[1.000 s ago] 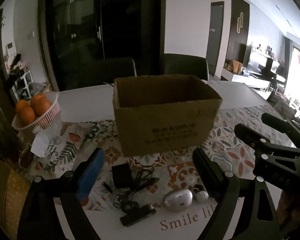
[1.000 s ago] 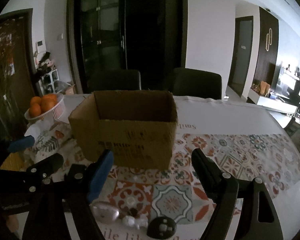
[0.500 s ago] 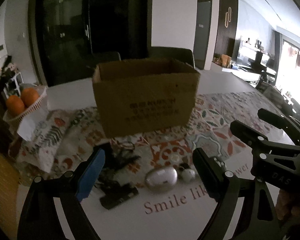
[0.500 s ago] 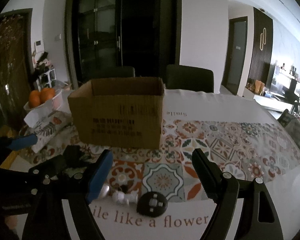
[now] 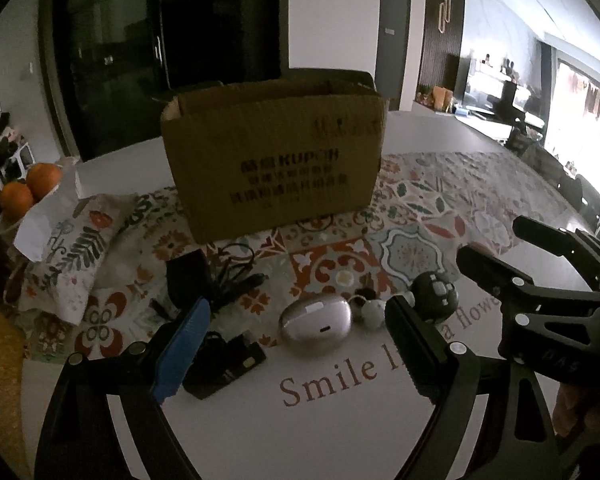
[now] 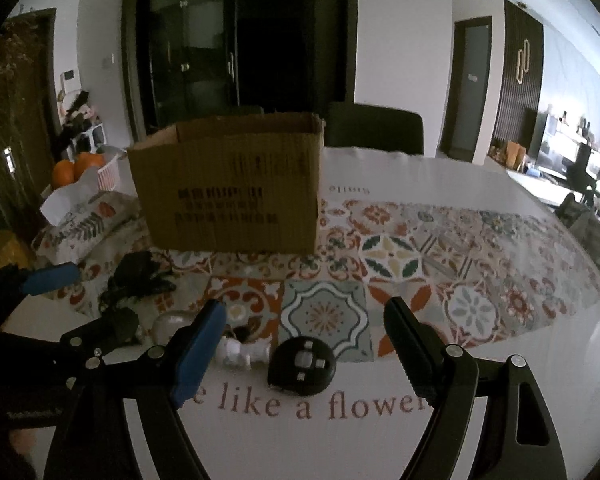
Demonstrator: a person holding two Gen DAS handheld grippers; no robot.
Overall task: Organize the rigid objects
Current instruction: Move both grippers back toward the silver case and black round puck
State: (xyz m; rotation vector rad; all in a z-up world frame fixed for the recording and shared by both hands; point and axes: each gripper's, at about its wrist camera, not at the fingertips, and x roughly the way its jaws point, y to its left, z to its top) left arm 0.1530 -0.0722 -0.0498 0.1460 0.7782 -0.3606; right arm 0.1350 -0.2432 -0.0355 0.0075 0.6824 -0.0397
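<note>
**A:** Dim dining room, patterned cloth over the tabletop [image 6: 480, 208], chairs at the far edge. What have you got in front of you?

**B:** Both sets of jaws stand wide and hold nothing. Between the right gripper [image 6: 304, 354] fingers I see the round black puck [image 6: 302, 366], lying flat close to the near edge. Ahead of the left gripper [image 5: 300, 340] sits the silver pebble-shaped case [image 5: 315, 326], also near that edge, with small white pieces [image 5: 370, 312] just beside it and a black block [image 5: 224, 368] and tangled cable [image 5: 224, 280] to its left.

**A:** How will they handle?

**B:** I'd judge the case light, hard and glossy, so likely to slip; I'd take it across its narrow width, low down. The puck looks stiff and low, so I'd pinch it across its rim.

**A:** Destination?

**B:** Probably the cardboard box [image 5: 276, 168], open-topped, standing further back towards the middle of the tabletop.
</note>
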